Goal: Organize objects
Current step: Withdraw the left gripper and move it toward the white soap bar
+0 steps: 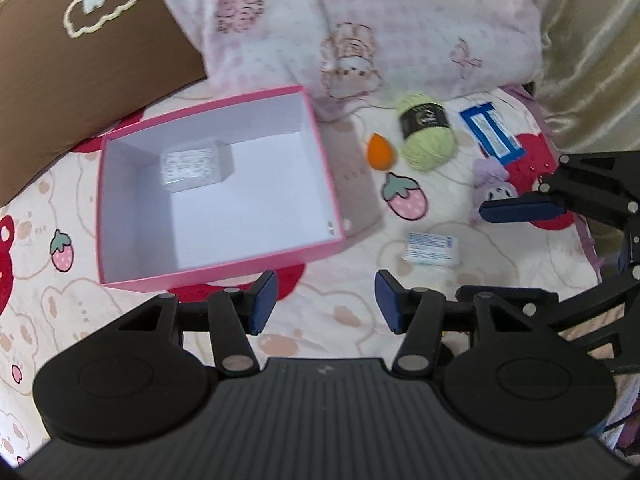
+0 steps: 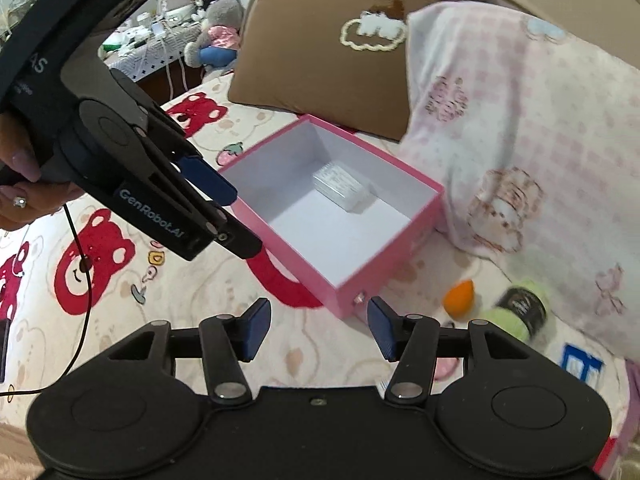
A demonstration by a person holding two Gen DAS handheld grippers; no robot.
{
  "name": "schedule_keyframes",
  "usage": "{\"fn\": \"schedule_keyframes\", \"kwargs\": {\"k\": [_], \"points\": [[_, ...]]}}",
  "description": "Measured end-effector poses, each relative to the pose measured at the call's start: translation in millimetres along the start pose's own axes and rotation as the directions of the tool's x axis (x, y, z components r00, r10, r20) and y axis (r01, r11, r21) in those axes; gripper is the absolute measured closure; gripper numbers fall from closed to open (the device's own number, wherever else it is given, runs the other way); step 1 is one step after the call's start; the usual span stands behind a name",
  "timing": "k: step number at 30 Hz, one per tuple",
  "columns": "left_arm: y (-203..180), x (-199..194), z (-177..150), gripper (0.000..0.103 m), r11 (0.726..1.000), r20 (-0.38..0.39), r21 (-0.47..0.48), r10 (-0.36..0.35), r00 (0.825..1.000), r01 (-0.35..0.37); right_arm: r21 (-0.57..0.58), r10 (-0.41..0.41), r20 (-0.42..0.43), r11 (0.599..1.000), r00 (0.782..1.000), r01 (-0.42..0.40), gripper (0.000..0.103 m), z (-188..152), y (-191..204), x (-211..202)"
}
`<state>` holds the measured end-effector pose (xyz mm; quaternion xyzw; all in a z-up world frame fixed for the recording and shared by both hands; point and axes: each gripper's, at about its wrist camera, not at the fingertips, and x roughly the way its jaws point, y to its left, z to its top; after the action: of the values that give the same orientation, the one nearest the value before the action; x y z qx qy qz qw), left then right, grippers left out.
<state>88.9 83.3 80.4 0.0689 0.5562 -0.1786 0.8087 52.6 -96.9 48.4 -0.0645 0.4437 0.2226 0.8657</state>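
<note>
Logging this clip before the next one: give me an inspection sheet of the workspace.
Surface: bed sheet with bear and strawberry print.
Job's things: pink box open, holding one silver packet; outside it, orange sponge, green yarn, white packet, blue packet, purple toy.
Clutter: nothing seen.
Grippers: left tongs and right tongs open, empty.
Cables: black cord.
Surroundings: brown pillow, pink pillow.

Location: a bedroom in a home. The work surface is a bed covered with a bear-and-strawberry print sheet. A brown pillow and a pink patterned pillow lie at its head. A plush toy sits beside a cluttered side table.
</note>
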Motion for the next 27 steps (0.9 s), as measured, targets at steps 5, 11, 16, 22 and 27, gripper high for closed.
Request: {"fn": "schedule_keyframes", "kwargs": {"k": [5,11,16,22,27], "points": [[-31,6,-2,0.050,0.998,-0.012,0.052,-0.021,1.000,0.021,0.025,-0.009,-0.007,1.000,1.000,0.010,0.043,-21,-13,-12],[-56,22,-7,0.049,0.997,-0.044,0.073,-0.037,0.998,0.041,0.079,-0.005,0.007,0.997,1.000,0.004,0.040,-53,-27,-22],[-73,38,-10,0.049,0.994,-0.042,0.084,-0.062,0.997,0.066,0.152,-0.010,0.028,0.988,1.000,0.005,0.040,-85,-41,-17],[-84,63,-11,0.049,0.991,-0.044,0.077,-0.103,0.994,0.107,0.208,-0.050,0.066,0.978,0.997,0.036,0.039,-118,-46,0],[-88,86,-15,0.049,0.991,-0.034,0.065,-0.117,0.992,0.119,0.262,-0.093,0.091,0.963,0.992,0.066,0.040,-137,-58,16]]}}
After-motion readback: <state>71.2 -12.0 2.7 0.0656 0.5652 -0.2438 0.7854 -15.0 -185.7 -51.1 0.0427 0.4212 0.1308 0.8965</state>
